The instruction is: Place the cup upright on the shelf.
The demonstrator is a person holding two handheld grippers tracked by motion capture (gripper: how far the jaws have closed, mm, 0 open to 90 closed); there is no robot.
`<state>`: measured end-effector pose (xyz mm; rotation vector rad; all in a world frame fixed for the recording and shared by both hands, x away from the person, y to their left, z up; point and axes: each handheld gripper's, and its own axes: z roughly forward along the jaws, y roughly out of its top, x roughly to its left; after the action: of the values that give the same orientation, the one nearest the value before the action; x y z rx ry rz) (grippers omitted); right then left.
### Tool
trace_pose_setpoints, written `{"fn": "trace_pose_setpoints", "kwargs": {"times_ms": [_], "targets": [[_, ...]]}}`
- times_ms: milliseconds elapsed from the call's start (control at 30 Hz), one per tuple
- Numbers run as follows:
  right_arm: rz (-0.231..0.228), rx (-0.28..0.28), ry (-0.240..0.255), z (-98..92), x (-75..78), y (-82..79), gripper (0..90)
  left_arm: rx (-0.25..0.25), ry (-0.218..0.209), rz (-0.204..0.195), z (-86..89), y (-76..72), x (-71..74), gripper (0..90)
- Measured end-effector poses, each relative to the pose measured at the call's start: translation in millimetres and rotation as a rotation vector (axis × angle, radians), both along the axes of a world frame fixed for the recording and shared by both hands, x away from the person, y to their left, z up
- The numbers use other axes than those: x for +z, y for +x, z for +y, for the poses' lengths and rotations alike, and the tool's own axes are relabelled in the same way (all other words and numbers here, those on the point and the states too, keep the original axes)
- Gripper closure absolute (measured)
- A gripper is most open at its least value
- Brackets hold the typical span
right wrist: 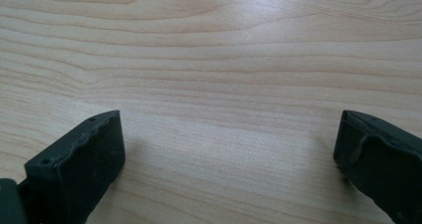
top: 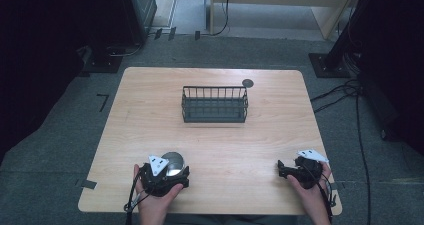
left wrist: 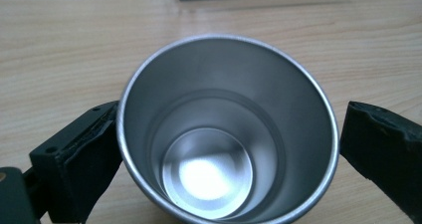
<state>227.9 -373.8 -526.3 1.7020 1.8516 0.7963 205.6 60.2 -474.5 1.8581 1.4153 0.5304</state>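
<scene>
Steel cup [left wrist: 224, 134], round, smooth, stands on pale wood-grain table [top: 250, 150] between spread left gripper [top: 167, 172] jaws; right gripper [top: 295, 170] jaws apart, grey carpet around.

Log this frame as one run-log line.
left claw: open around steel cup, left jaw touching | right claw: open over bare table | wire basket: mid-table, apart from both

Soft overhead light, dark surroundings
</scene>
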Motion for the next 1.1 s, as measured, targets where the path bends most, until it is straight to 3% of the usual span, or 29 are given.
{"fn": "trace_pose_setpoints", "kwargs": {"times_ms": [100, 333, 500, 633, 1100], "targets": [[0.001, -0.001, 0.001, 0.0, 0.0, 0.0, 0.0, -0.001, 0.016, 0.008, -2.3, 0.0, -3.4, 0.5], [0.001, -0.001, 0.001, 0.1, 0.0, 0.0, 0.0, 0.036, 0.049, -0.001, -2.1, 0.3, -4.7, 11.9], [0.0, 0.0, 0.0, 0.0, 0.0, 0.0, 0.0, 0.021, 0.069, -0.015, -1.5, 0.3, -4.7, 17.2], [0.0, -0.001, 0.001, 0.0, 0.0, 0.0, 0.0, 0.011, 0.05, -0.007, 1.4, 3.1, -3.4, 18.9], [0.001, -0.001, 0.0, 0.0, 0.0, 0.0, 0.0, -0.026, 0.056, -0.026, -0.6, 18.0, 10.9, 19.1]]}}
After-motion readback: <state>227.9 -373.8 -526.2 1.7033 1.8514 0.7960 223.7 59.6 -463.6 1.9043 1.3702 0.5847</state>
